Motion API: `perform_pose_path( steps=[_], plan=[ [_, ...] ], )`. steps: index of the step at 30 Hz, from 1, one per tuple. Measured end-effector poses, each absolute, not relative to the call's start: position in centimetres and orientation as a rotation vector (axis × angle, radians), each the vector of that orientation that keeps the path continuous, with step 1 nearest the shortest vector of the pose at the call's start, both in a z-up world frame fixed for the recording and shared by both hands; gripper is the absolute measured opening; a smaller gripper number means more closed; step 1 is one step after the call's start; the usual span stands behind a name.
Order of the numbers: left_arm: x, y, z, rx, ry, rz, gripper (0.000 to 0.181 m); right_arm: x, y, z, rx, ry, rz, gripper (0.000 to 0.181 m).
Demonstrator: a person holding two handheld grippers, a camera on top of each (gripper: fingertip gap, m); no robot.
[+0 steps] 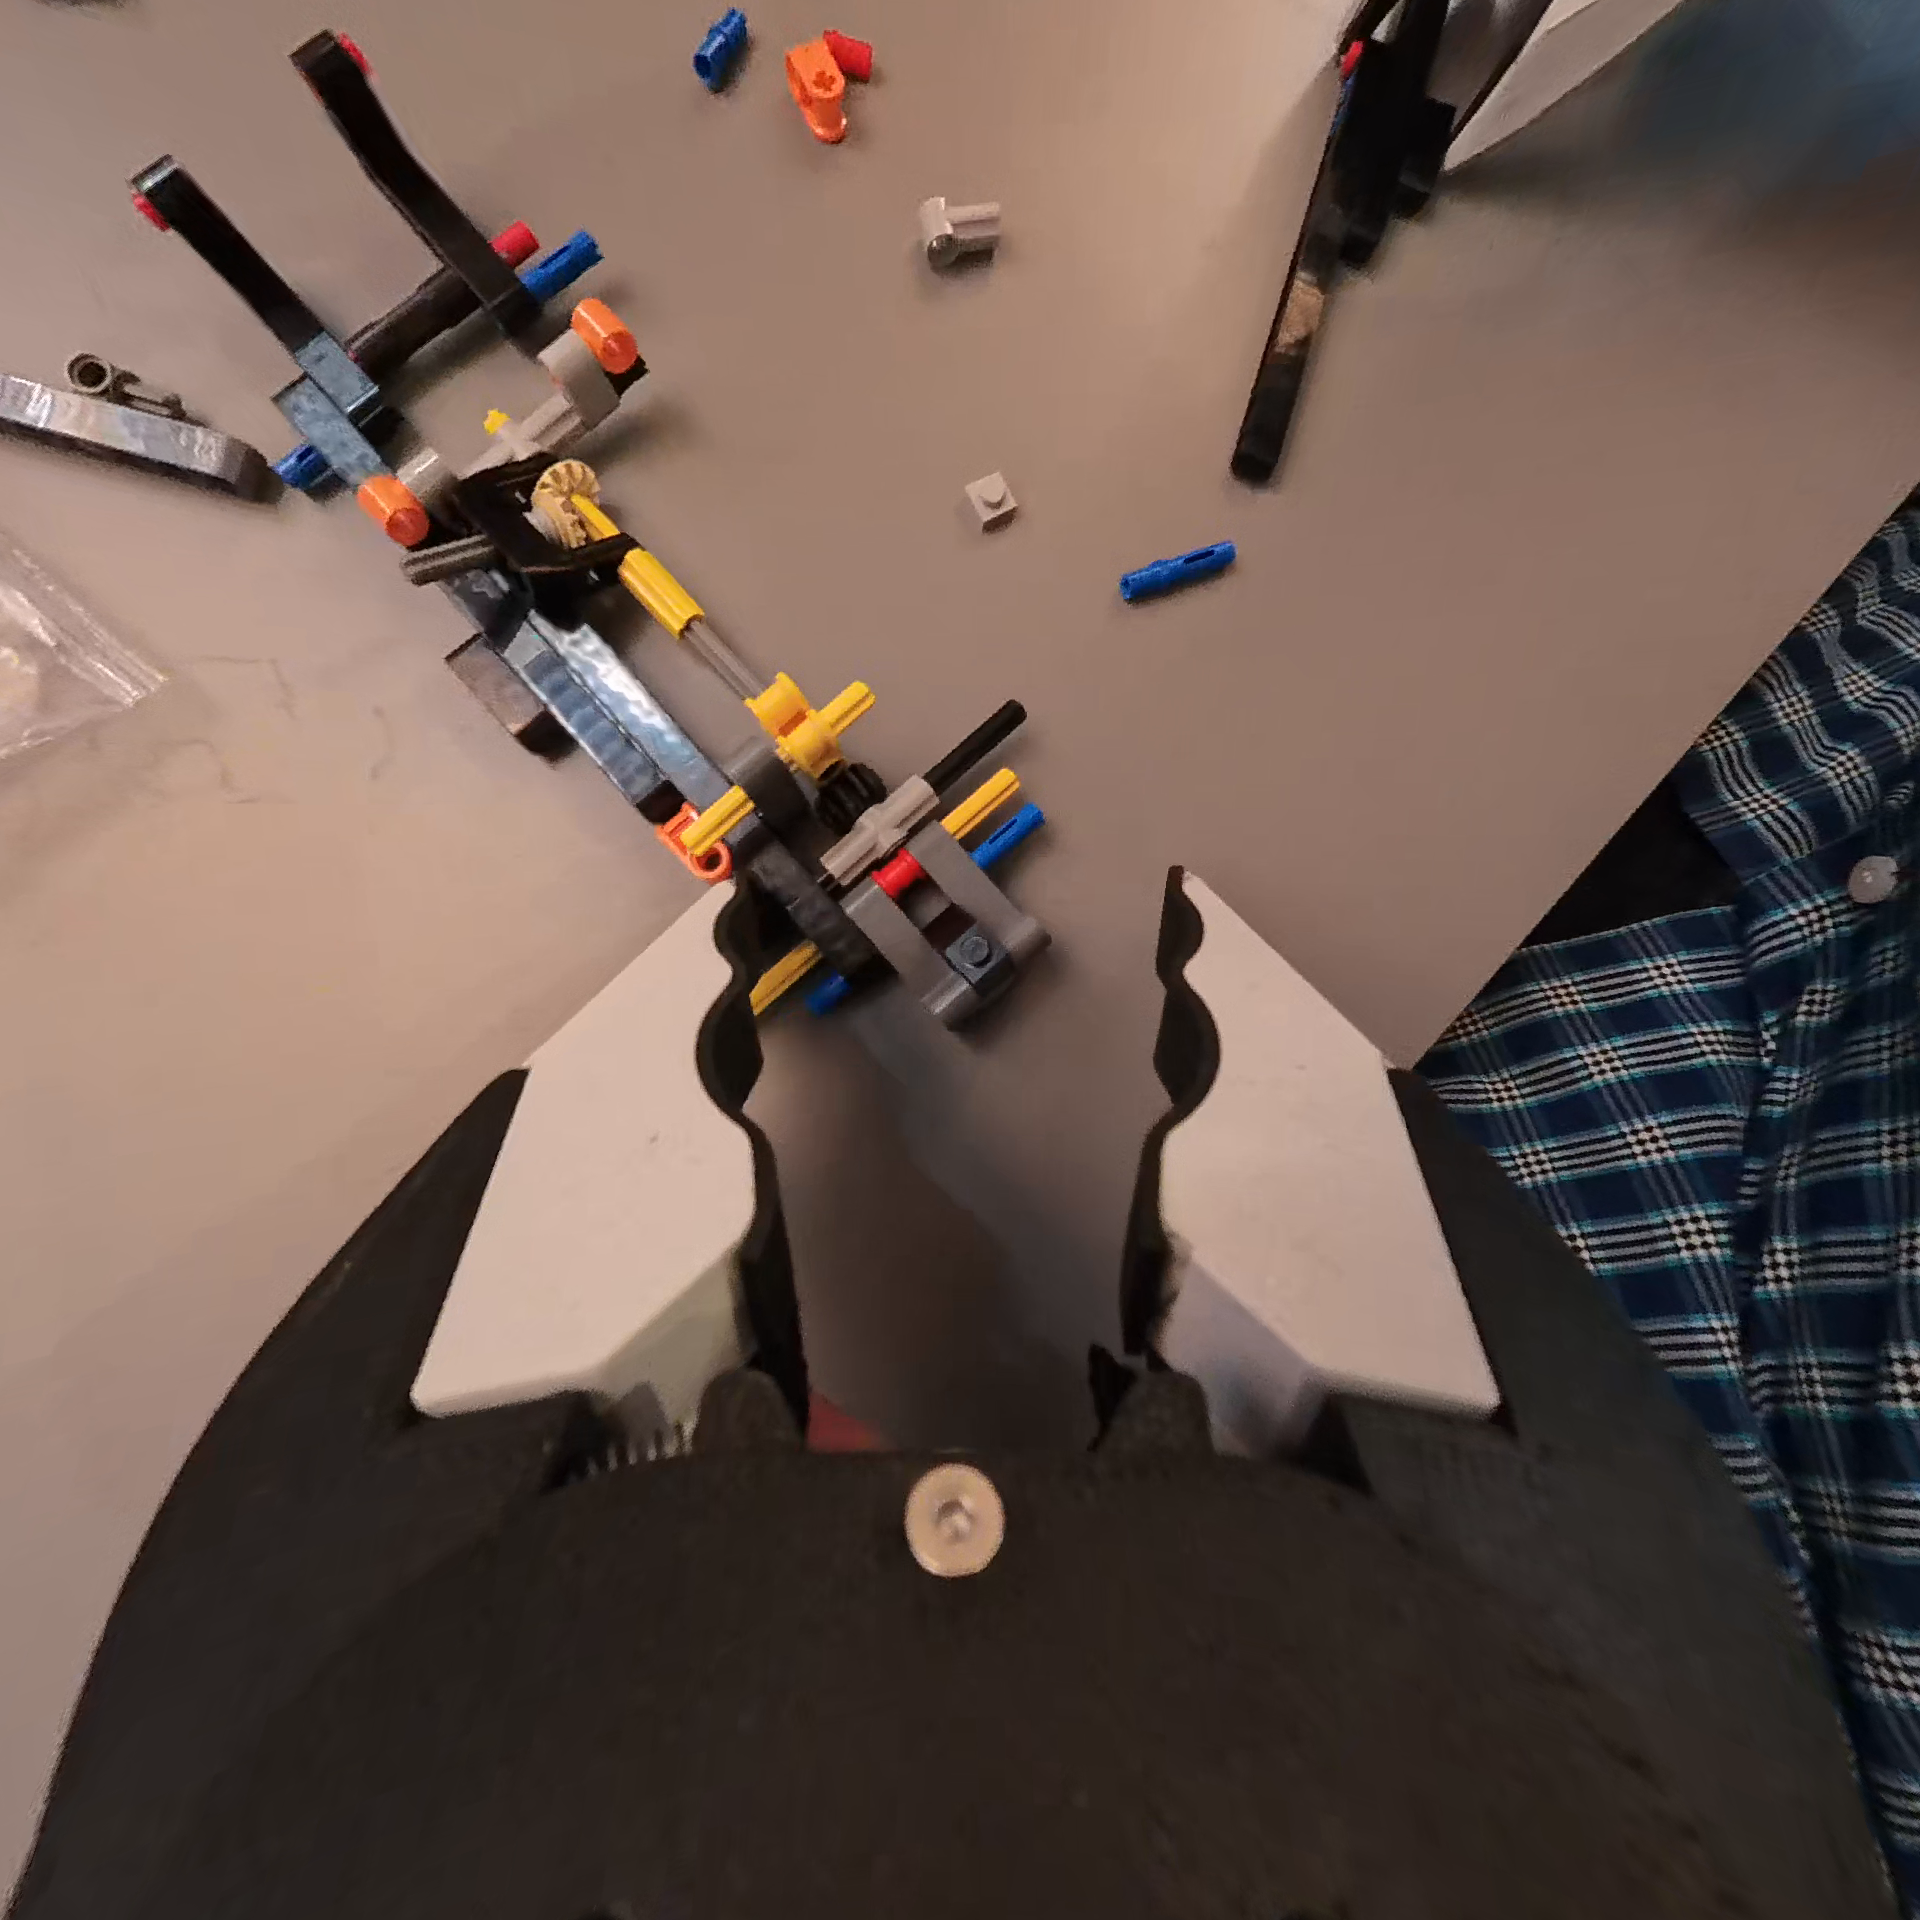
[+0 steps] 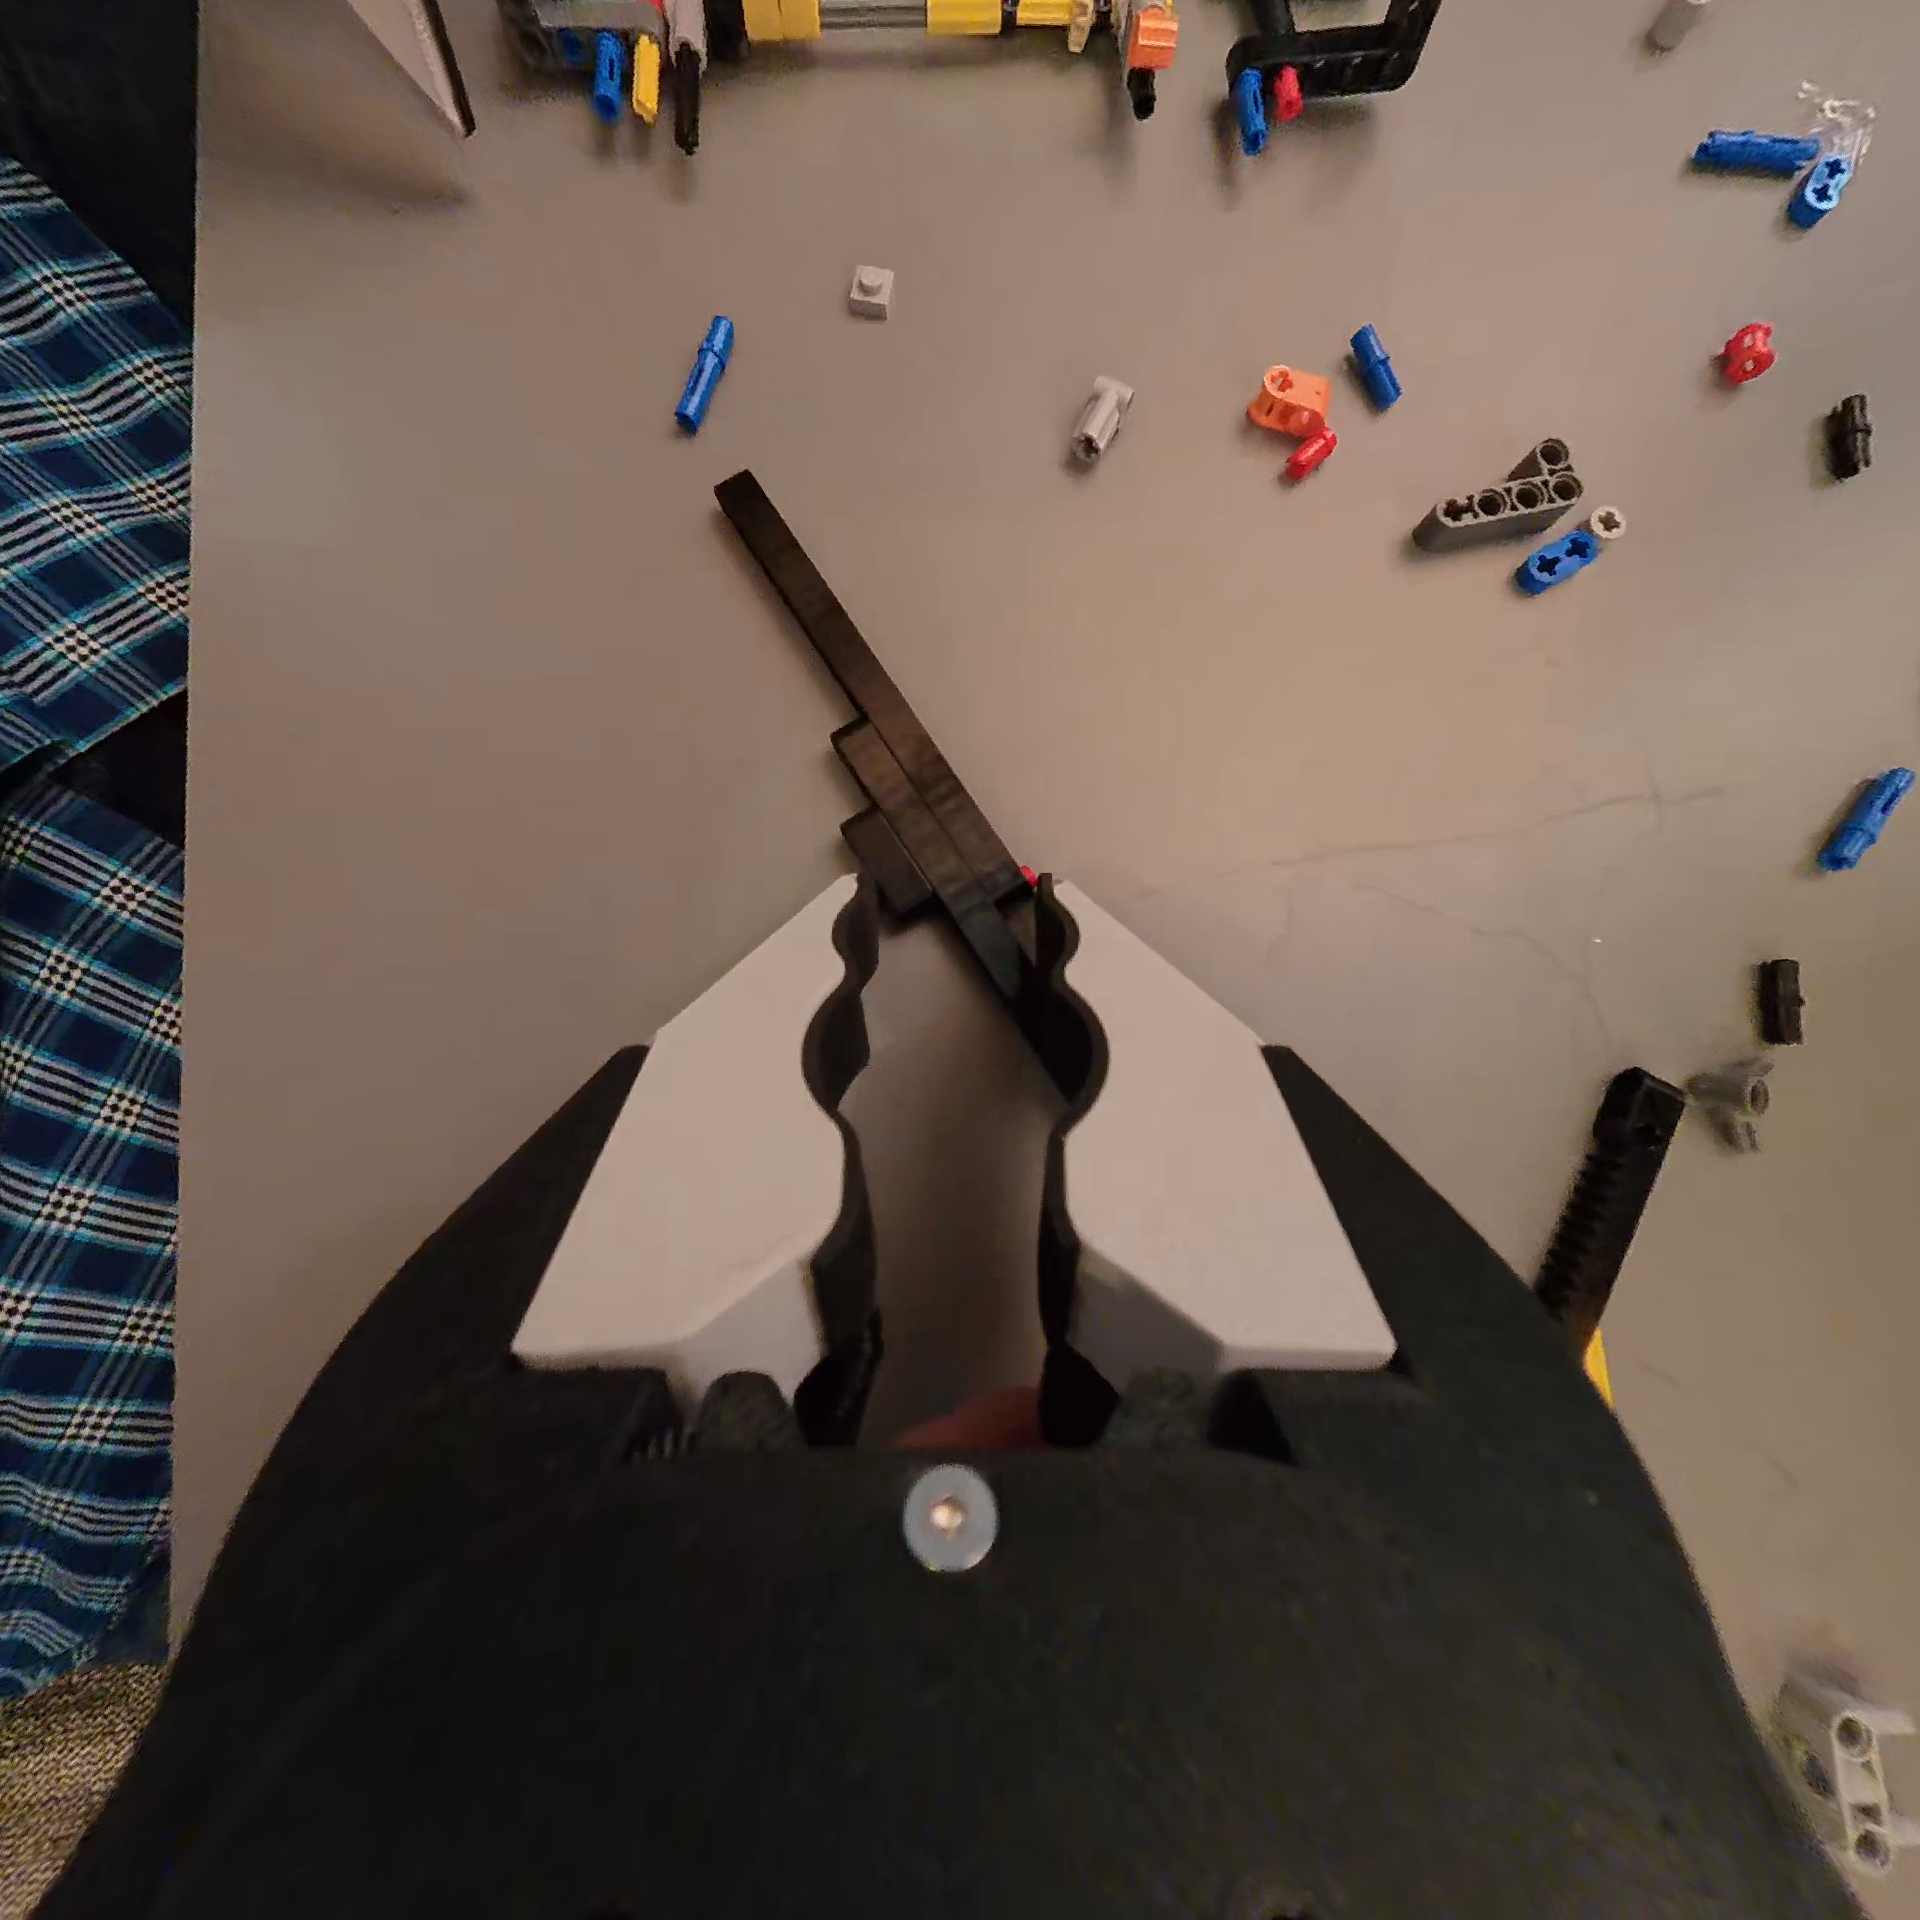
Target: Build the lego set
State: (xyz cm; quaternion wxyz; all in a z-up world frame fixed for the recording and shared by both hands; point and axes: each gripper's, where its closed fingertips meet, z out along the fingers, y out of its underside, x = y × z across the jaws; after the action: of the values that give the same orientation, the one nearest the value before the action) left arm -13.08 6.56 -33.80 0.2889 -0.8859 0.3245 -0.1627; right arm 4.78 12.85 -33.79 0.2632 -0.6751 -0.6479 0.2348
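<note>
The long part-built lego chassis (image 1: 582,582), made of black, dark blue, yellow and grey parts, lies diagonally on the grey table. My left gripper (image 1: 954,894) is open and empty. Its left fingertip is at the chassis's near end, and the grey end frame (image 1: 977,935) lies between the fingers. My right gripper (image 2: 951,894) is shut on a stacked black beam assembly (image 2: 831,644) that slants away, with its far end down on the table. The beam also shows in the left wrist view (image 1: 1288,322). The chassis (image 2: 883,26) runs along the top edge of the right wrist view.
Loose parts lie scattered: a blue pin (image 1: 1177,569), a grey stud plate (image 1: 990,502), a grey connector (image 1: 958,234) and an orange connector (image 2: 1288,400). There is also a grey bent beam (image 2: 1507,499) and a black gear rack (image 2: 1605,1195). A plastic bag (image 1: 52,665) lies at the left. A person's plaid shirt (image 1: 1714,1143) is at the table edge. There is about 20 centimetres between the tips of the two grippers. The blue pin (image 1: 1177,569) lies some 6 centimetres from my left tips, 12 centimetres from my right tips. It is also in sight in the right wrist view (image 2: 697,355).
</note>
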Motion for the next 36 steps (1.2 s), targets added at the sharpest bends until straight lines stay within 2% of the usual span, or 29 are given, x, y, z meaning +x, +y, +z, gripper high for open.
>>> perform_pose_path(
  steps=[10,17,30,36],
  plan=[
    [-13.3,7.0,-33.3,-2.341,0.840,-0.436,0.077,4.8,12.4,-33.8,-1.817,-1.758,0.641,0.036],
    [-13.3,7.1,-33.5,-2.341,0.837,-0.442,0.077,5.0,12.3,-33.8,-1.809,-1.766,0.639,0.024],
    [-13.5,7.2,-33.7,-2.343,0.838,-0.438,0.076,5.2,12.0,-33.7,-1.824,-1.743,0.669,0.024],
    [-13.6,7.3,-33.6,-2.340,0.835,-0.434,0.076,5.4,11.7,-33.8,-1.830,-1.758,0.671,0.031]
  ],
)
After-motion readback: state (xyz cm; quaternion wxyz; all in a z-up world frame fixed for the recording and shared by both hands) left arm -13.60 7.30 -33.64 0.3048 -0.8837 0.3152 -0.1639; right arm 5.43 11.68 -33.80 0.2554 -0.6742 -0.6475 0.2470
